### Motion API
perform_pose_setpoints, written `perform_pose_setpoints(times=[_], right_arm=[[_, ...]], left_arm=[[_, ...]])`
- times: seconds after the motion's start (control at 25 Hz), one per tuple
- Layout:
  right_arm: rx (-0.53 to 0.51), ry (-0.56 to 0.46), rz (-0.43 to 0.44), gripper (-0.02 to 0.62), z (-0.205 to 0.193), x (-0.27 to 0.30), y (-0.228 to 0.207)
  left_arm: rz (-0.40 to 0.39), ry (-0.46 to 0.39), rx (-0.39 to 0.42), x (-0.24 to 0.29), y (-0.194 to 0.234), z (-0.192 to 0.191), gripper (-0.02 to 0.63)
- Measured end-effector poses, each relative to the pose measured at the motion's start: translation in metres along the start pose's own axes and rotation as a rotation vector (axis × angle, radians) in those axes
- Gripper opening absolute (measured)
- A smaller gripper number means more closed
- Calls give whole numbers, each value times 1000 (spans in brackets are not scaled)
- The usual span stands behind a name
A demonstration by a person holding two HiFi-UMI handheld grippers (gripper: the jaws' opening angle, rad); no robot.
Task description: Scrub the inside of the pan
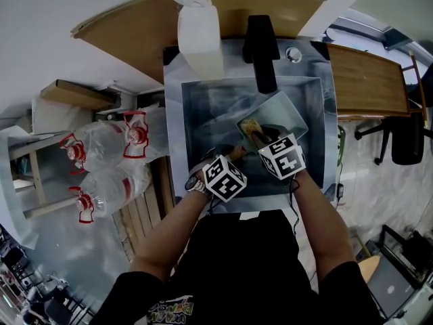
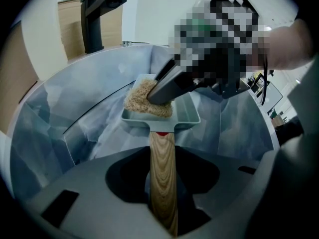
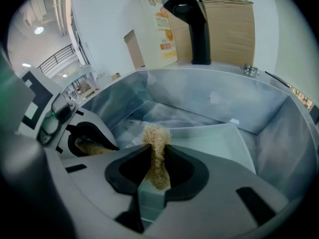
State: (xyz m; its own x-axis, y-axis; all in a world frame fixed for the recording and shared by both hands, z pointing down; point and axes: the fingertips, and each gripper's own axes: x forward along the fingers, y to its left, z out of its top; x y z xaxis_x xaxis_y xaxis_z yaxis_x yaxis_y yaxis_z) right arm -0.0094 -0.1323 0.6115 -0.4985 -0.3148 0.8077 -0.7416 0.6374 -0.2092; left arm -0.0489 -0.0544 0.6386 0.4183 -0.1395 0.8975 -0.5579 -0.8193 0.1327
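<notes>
Nearest the person, the left gripper (image 2: pixel 162 176) has its jaws closed part-way onto the wooden handle (image 2: pixel 160 151) of a pale square pan (image 2: pixel 188 112). The handle fills the gap between them and runs off toward 12 o'clock. The right gripper (image 3: pixel 157 169) is clamped on a tan fibrous scrubbing pad (image 3: pixel 155 136), squeezed thin between its jaws, with its loose end sticking out ahead.

In the left gripper view the pad is pressed onto the pan's floor at the 10 o'clock corner, and the right gripper reaches in from 2 o'clock. I judge the scrubbing to be at its start or early on. The pad is down on one corner only, and the floor toward 3 o'clock and the side walls have yet to be covered. No foam or water shows, and I cannot tell how dirty the pan is.

In the head view the pan is tilted inside the steel sink (image 1: pixel 203 90), at about 1 o'clock from the left gripper and just ahead of the right one. Farther out, at 12 o'clock, stands a black faucet (image 1: pixel 260 46). A white plastic jug (image 1: pixel 199 36) stands on the rim at 11 o'clock.
</notes>
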Motion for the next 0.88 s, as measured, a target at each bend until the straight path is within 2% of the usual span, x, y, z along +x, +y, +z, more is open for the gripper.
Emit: perform_pose_setpoints(times=[0.28, 0.68, 0.88], right_arm=[[-91, 66, 12, 94, 2, 20, 8], [-55, 154, 13, 94, 1, 30, 0], [-45, 201, -14, 94, -5, 32, -12]], left_arm=[[2, -2, 2, -1, 0, 1, 160], [7, -4, 0, 0, 2, 0, 160], [6, 0, 0, 0, 2, 0, 160]])
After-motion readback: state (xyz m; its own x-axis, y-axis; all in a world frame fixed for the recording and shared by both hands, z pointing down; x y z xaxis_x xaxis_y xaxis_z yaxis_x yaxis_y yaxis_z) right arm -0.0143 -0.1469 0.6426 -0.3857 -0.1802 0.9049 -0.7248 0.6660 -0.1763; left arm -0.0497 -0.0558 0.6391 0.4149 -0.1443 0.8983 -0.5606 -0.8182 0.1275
